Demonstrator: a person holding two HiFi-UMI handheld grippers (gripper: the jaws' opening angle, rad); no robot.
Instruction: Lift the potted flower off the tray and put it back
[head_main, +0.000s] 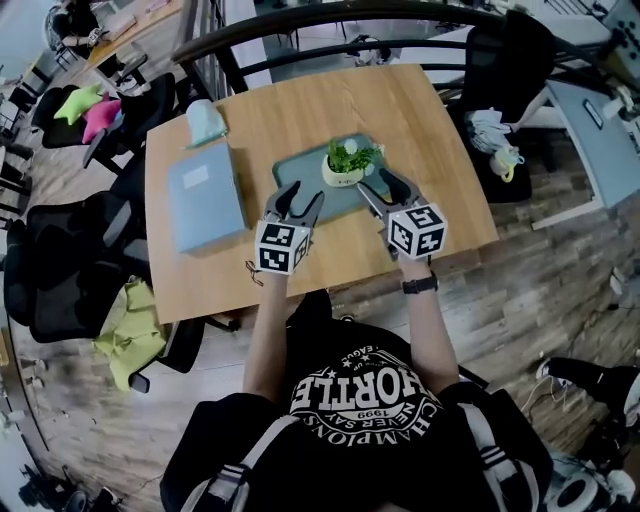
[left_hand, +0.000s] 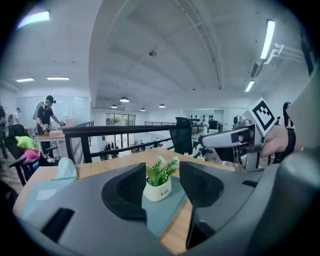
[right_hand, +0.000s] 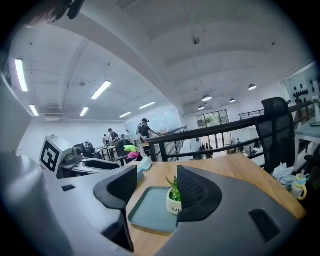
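A small potted plant (head_main: 345, 165) in a white pot stands upright near the far right end of a teal tray (head_main: 300, 178) on the wooden table (head_main: 440, 130). My left gripper (head_main: 305, 192) hovers at the tray's near left side, open with nothing between its jaws. My right gripper (head_main: 378, 182) hangs just right of the pot, also open and empty. In the left gripper view the pot (left_hand: 158, 187) shows beyond the gap of the left gripper (left_hand: 162, 172), and the right gripper (left_hand: 235, 142) is at the right. In the right gripper view the pot (right_hand: 173, 200) is half hidden behind the right jaw.
A light blue flat box (head_main: 205, 195) and a mint tissue pack (head_main: 205, 120) lie on the table's left part. Black office chairs (head_main: 60, 260) stand to the left, another chair (head_main: 510, 60) at the far right. A dark railing (head_main: 330, 25) runs behind the table.
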